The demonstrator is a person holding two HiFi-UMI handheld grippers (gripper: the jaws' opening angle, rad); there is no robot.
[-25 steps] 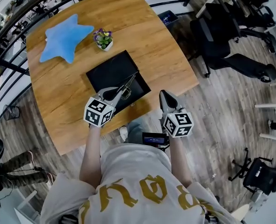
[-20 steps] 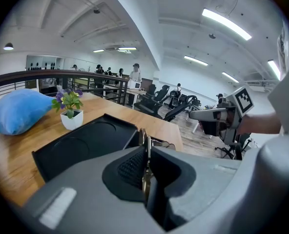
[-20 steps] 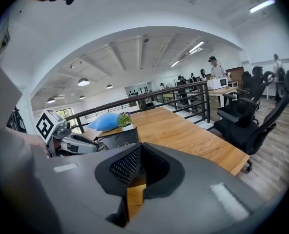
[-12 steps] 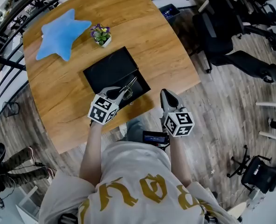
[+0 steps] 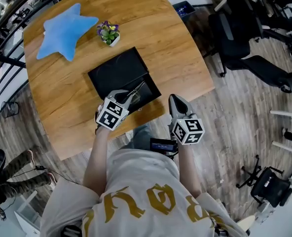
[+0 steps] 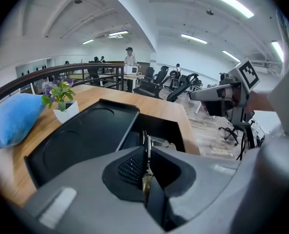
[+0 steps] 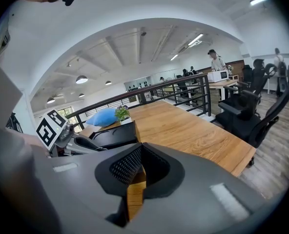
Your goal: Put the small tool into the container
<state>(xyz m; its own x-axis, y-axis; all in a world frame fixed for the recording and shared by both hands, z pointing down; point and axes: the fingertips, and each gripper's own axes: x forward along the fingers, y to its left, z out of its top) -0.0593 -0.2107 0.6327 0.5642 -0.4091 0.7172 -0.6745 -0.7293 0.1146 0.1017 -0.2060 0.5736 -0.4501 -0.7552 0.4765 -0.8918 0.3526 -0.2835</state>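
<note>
"Where is the small tool (image 6: 155,142)?"

"It is pinched in the left gripper (image 5: 129,96). The jaws squeeze tight on it, and its thin metal end sticks out past them."

"Is it in the container (image 5: 117,72) yet?"

"No. It hangs over the near right part of the black container, where the deep open half is. I cannot tell if it touches the box."

"Did anything change from a second ago?"

"Hardly. The left gripper kept its hold and only shifted a tiny bit. The tool is still over the same part of the box."

"And the other hand?"

"The right gripper (image 5: 177,103) stayed put, just off the near edge of the table (image 5: 151,28). Its jaws are pressed together with nothing in them."

"What else is up there?"

"A blue star pillow (image 5: 64,26) and a little flower pot (image 5: 109,34), both beyond the box."
</note>
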